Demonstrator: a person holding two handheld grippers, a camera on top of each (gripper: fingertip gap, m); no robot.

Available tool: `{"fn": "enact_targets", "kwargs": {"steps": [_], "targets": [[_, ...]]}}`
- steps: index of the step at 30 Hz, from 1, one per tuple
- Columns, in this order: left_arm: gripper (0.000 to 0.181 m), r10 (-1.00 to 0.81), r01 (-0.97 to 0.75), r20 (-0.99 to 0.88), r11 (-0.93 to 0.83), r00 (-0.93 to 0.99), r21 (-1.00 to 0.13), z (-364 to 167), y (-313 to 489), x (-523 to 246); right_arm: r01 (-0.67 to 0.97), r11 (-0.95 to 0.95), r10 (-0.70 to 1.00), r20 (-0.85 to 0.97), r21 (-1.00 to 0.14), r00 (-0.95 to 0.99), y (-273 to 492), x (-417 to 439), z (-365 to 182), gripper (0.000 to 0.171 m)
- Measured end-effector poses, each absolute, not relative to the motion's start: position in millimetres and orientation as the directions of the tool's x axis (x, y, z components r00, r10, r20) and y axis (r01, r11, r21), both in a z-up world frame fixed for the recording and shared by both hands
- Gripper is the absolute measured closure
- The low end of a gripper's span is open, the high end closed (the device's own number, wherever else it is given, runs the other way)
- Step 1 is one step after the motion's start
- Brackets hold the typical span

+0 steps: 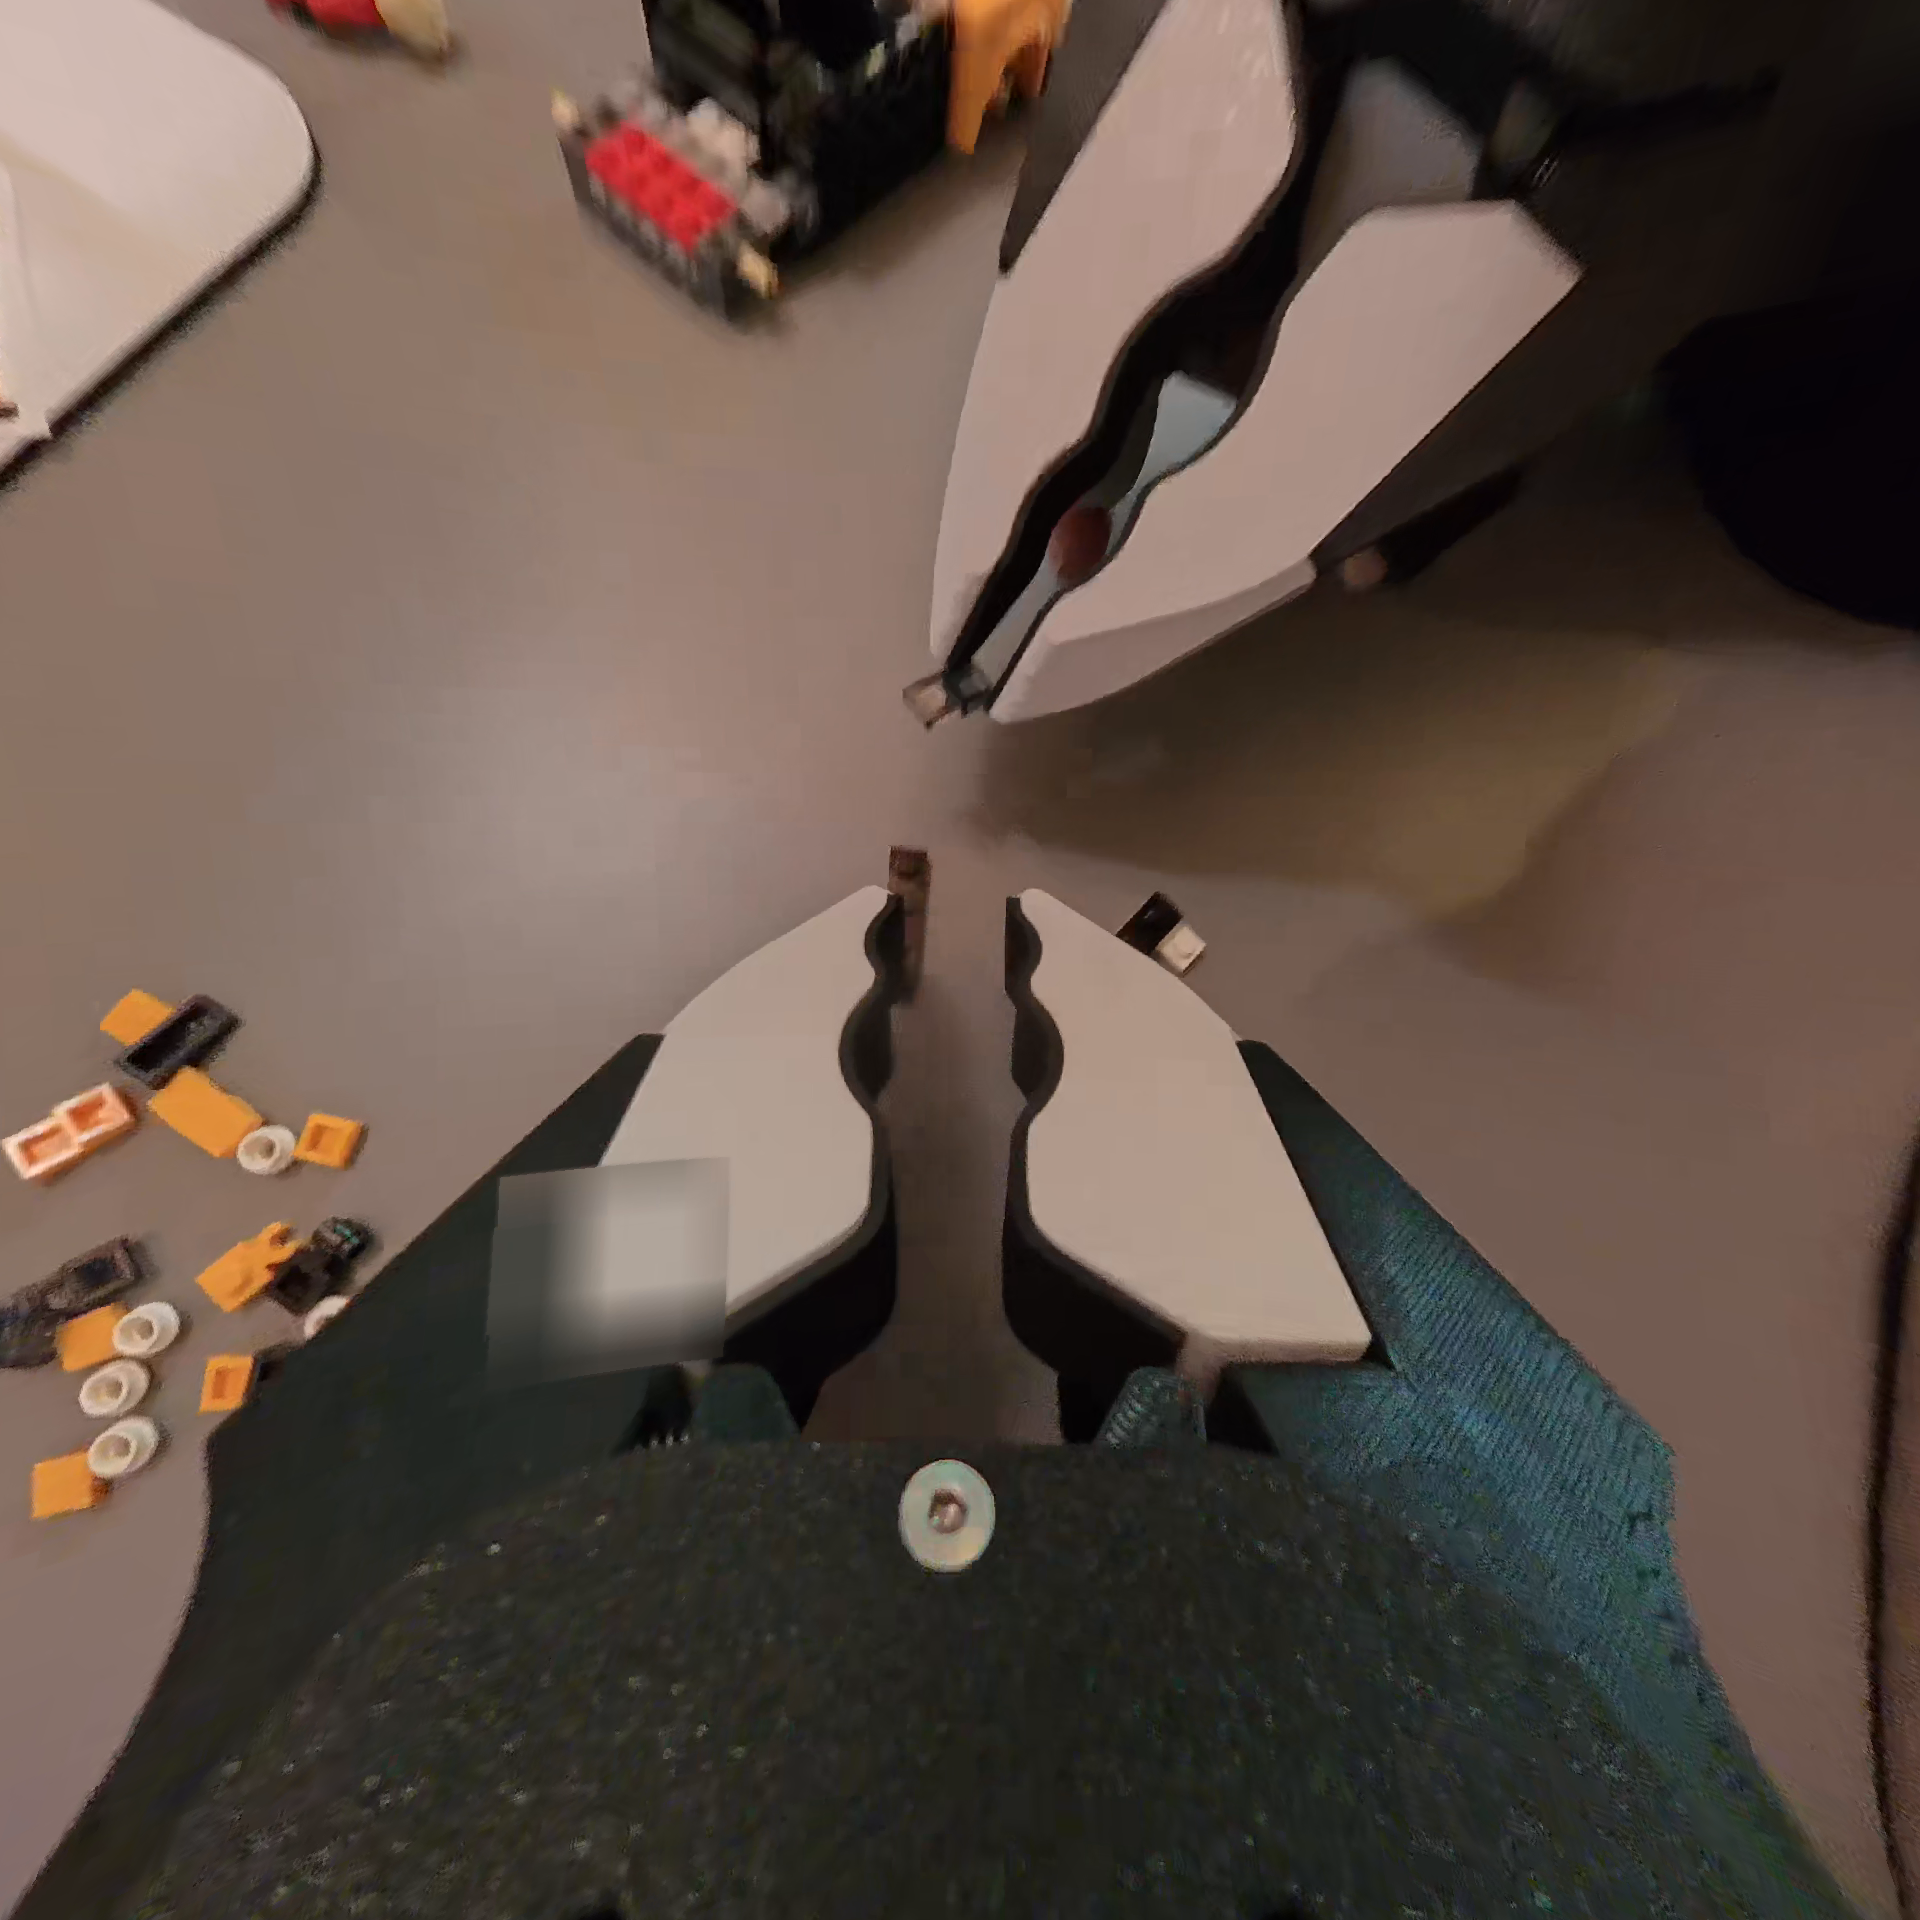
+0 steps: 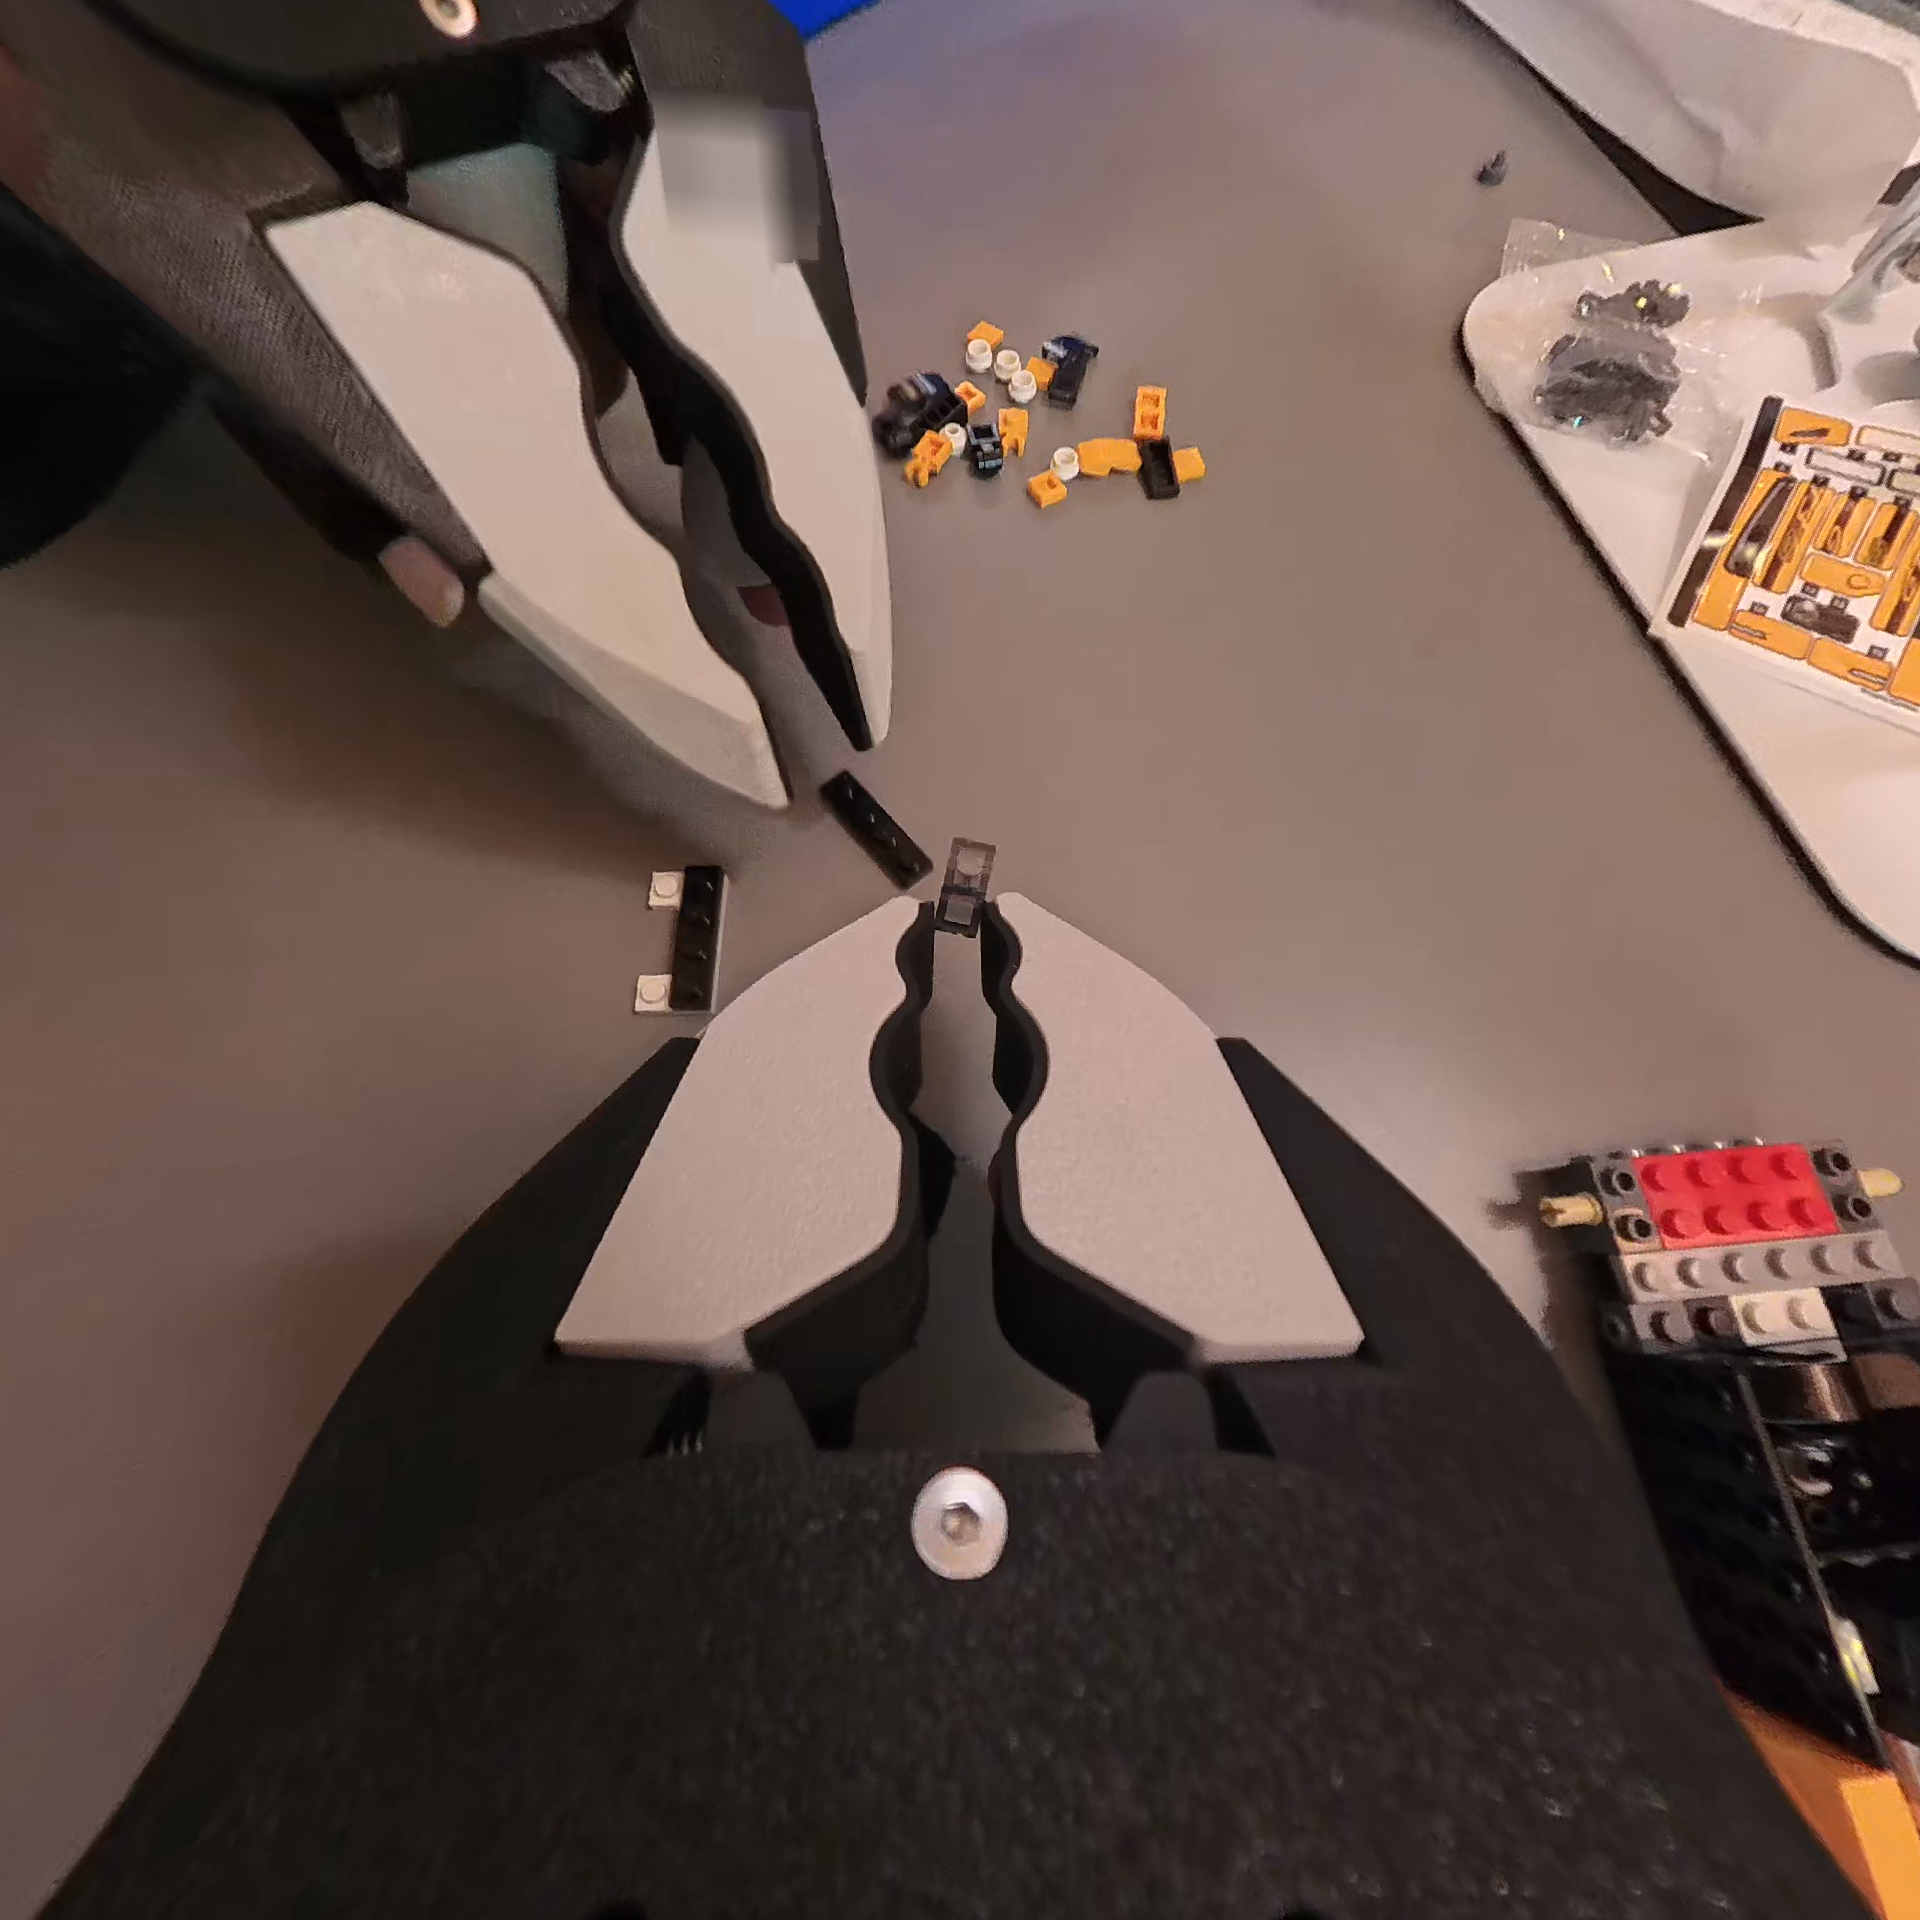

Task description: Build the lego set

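One grey table [image 2: 1299, 790] | scattered loose bricks [image 2: 1039, 416] | white sheet [image 2: 1766, 748]

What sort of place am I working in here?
Likely an indoor hobby or work table: plain grey top with loose lego pieces, a sticker sheet and a part-built model.

Hobby tabletop [image 2: 1299, 727], scattered bricks [image 2: 1039, 416]
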State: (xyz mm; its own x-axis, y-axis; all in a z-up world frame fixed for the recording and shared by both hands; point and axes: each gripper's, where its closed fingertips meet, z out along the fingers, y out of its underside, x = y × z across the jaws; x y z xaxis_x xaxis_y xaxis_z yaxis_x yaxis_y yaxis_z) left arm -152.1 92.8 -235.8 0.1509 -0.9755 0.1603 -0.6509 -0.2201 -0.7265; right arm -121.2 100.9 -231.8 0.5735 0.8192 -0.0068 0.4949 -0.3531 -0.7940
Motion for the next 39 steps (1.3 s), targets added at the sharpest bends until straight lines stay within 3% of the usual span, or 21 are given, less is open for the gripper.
{"fn": "enact_targets", "kwargs": {"steps": [4, 8, 15, 21, 26, 39], "targets": [[0.167, -0.935, -0.498, 0.341, -0.345, 0.102, -0.796, -212.2, 94.6, -147.3, 0.458, -0.252, 0.835, 0.047, -0.852, 0.548, 101.2, -126.8, -214.1, 0.163], [0.168, -0.846, -0.395, 0.532, -0.503, 0.042, -0.769, -198.3, 94.1, -145.8, 0.456, -0.137, 0.838, 0.143, -0.879, 0.527, 99.6, -131.1, -199.4, 0.163], [0.169, -0.721, -0.303, 0.691, -0.651, -0.04, -0.696, -185.1, 91.0, -140.5, 0.527, 0.003, 0.815, 0.307, -0.85, 0.491, 97.1, -136.0, -194.3, 0.163], [0.177, -0.678, -0.295, 0.734, -0.695, -0.032, -0.655, -188.8, 93.2, -139.9, 0.576, 0.031, 0.807, 0.361, -0.817, 0.468, 96.2, -137.9, -199.7, 0.163], [0.172, -0.662, -0.299, 0.75, -0.717, 0.01, -0.629, -196.2, 98.3, -141.2, 0.569, 0.035, 0.807, 0.36, -0.822, 0.469, 95.4, -139.1, -197.8, 0.163], [0.178, -0.612, -0.323, 0.79, -0.744, -0.019, -0.584, -196.1, 91.9, -140.2, 0.575, 0.037, 0.813, 0.36, -0.817, 0.459, 93.0, -143.4, -201.2, 0.163]]}}
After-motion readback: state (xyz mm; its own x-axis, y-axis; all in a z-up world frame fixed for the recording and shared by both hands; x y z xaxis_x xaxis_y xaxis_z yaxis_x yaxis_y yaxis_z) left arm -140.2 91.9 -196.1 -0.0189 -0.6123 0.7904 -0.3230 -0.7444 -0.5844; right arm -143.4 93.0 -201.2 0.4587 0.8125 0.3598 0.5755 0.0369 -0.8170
